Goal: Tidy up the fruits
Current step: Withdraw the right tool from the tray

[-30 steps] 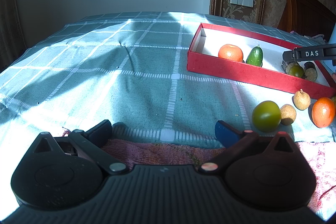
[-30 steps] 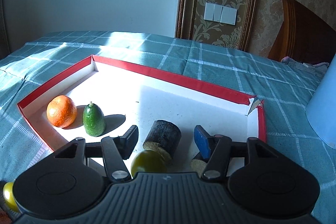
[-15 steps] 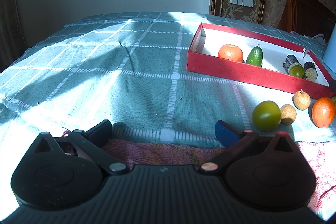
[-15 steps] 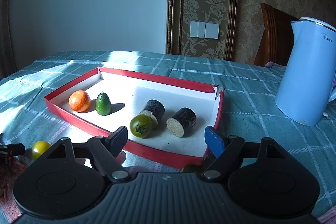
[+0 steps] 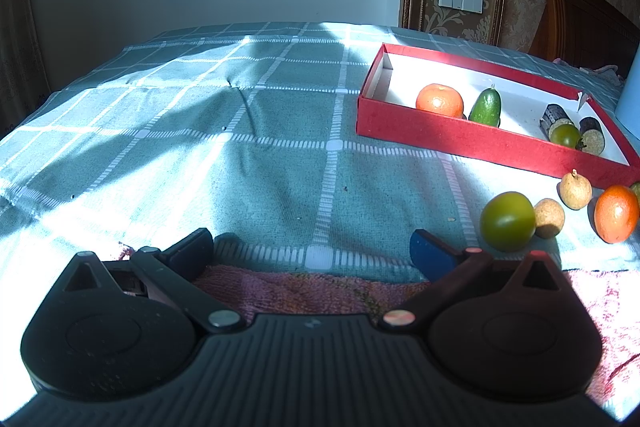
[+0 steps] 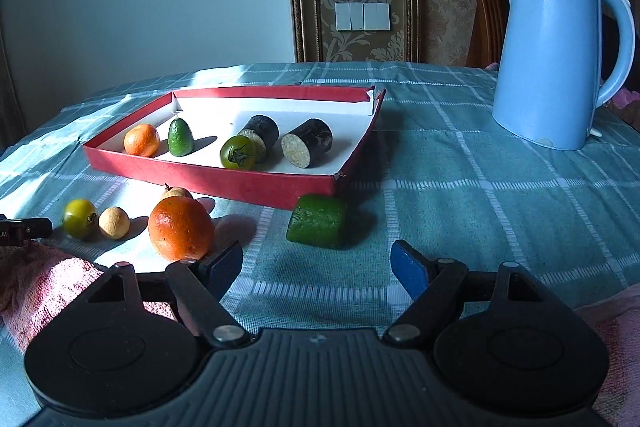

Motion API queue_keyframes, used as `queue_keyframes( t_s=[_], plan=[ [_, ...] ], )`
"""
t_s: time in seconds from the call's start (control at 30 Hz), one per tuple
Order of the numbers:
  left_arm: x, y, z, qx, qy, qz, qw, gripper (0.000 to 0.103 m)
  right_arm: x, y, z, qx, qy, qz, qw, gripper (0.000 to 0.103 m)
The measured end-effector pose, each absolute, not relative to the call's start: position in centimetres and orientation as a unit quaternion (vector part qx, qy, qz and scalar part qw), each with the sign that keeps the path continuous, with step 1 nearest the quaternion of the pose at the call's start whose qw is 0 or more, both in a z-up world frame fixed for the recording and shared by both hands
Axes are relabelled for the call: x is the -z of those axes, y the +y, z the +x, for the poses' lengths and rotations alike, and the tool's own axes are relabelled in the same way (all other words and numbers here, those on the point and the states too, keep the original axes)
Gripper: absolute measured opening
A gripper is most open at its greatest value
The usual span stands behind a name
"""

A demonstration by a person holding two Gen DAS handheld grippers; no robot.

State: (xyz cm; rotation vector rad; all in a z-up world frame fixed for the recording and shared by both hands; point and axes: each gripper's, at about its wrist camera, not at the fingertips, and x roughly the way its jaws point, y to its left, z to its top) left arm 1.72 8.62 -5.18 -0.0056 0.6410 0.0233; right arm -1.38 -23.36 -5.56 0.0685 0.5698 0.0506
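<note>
The right tool is spreading its jaws, nothing between them; the left tool stands apart, empty. Just beyond on the desk lie an orange at lower left and a green cut chunk at centre. Farther back, the red tray holds a tangerine, small avocado, green tomato and two dark cylinders.
</note>
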Motion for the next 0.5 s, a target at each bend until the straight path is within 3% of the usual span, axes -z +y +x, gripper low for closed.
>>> queue_keyframes(
  t_s=[0.5],
  plan=[
    [3.9,7.5,0.6,0.018,0.3,0.005,0.954,0.103,6.0,-23.4,-1.1,-0.045,0.302,0.036,0.951,0.09]
  ],
)
